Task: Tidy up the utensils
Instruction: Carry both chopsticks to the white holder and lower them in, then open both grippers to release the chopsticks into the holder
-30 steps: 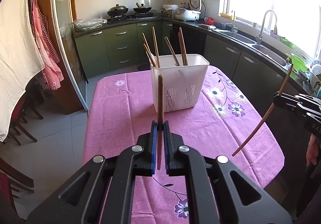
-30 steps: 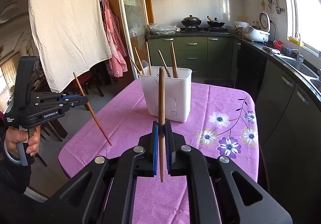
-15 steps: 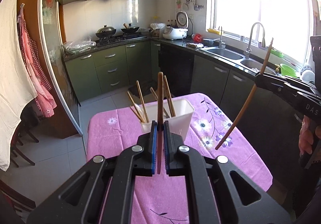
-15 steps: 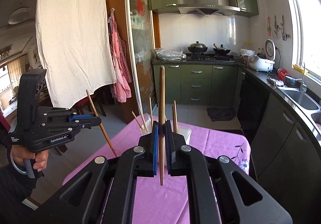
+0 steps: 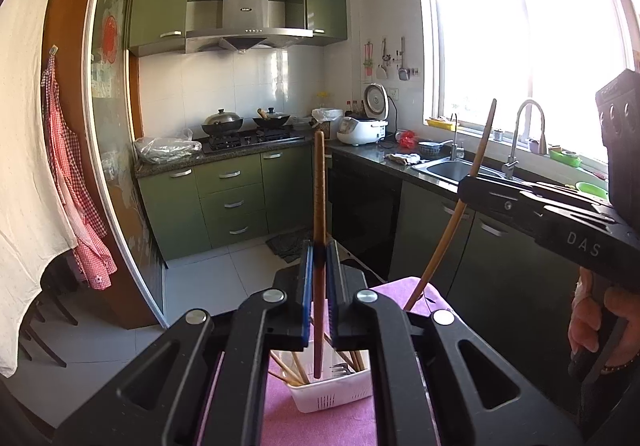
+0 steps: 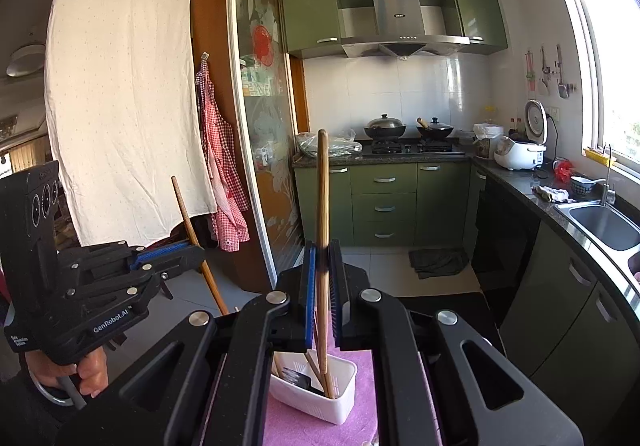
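Note:
My left gripper (image 5: pixel 319 260) is shut on a wooden chopstick (image 5: pixel 319 190) that stands upright between its blue pads. Its lower tip hangs above the white utensil basket (image 5: pixel 332 392), which holds several chopsticks and sits low in the left wrist view. My right gripper (image 6: pixel 322 266) is shut on a second wooden chopstick (image 6: pixel 322 186), also upright, above the same basket (image 6: pixel 344 378). Each gripper shows in the other's view: the right gripper (image 5: pixel 466 184) with its slanting chopstick (image 5: pixel 452 222), the left gripper (image 6: pixel 196 246) with its chopstick (image 6: pixel 188 214).
The basket stands on a table with a pink flowered cloth (image 5: pixel 280 410). Beyond are green kitchen cabinets (image 5: pixel 232 198), a stove with two woks (image 5: pixel 244 126), a sink (image 5: pixel 452 168) under a bright window, and a hanging white cloth (image 6: pixel 120 94). A person's hand (image 6: pixel 88 370) grips the left handle.
Both grippers have risen and come forward over the basket, still holding their chopsticks. The basket has dropped from mid-frame to the bottom of both views, and most of the table is out of sight.

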Available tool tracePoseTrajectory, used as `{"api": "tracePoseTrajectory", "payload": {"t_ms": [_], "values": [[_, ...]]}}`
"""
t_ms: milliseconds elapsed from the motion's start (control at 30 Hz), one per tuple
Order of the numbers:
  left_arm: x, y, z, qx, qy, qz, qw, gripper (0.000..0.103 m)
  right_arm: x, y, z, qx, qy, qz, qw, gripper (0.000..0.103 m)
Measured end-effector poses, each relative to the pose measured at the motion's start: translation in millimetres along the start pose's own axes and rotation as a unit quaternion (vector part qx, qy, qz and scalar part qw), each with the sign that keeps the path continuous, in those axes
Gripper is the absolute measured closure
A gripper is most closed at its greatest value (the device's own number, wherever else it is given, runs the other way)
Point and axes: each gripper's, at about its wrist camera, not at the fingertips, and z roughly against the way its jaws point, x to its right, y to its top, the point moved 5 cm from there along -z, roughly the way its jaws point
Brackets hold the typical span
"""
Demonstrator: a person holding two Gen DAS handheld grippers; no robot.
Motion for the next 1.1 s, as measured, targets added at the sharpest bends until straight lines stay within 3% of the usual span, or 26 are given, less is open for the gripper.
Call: {"api": "tracePoseTrajectory", "payload": {"t_ms": [233,567,833,900,933,1000,1100], "values": [[-14.3,-28.9,-55.9,-0.028,0.003,0.033,0.9991,0.097,17.1,-29.9,-52.1,-0.040,-0.003,-0.010,0.999,0.096],[-11.7,-81.7,-80.4,-0.069,0.010,0.027,0.9972,0.097,17.7,-88.6,-94.0,-0.092,-0.006,-0.008,0.996,0.096],[-13.8,-106.1,-91.4,-0.082,0.014,0.033,0.9960,0.096,18.1,-126.7,-120.5,-0.122,-0.022,0.001,0.992,0.096],[-14.2,-109.2,-91.6,-0.081,0.015,0.029,0.9962,0.090,18.1,-132.8,-121.5,-0.123,-0.022,-0.002,0.992,0.095],[-13.3,-109.5,-91.4,-0.081,0.015,0.029,0.9962,0.085,17.5,-135.9,-121.0,-0.124,-0.019,-0.004,0.992,0.087],[-12.5,-110.5,-88.5,-0.075,0.017,0.030,0.9966,0.069,16.3,-138.7,-116.7,-0.123,-0.018,-0.006,0.992,0.081],[-12.4,-108.0,-73.9,-0.061,0.017,0.034,0.9974,0.066,12.7,-137.1,-96.7,-0.112,-0.019,-0.004,0.994,0.081]]}}
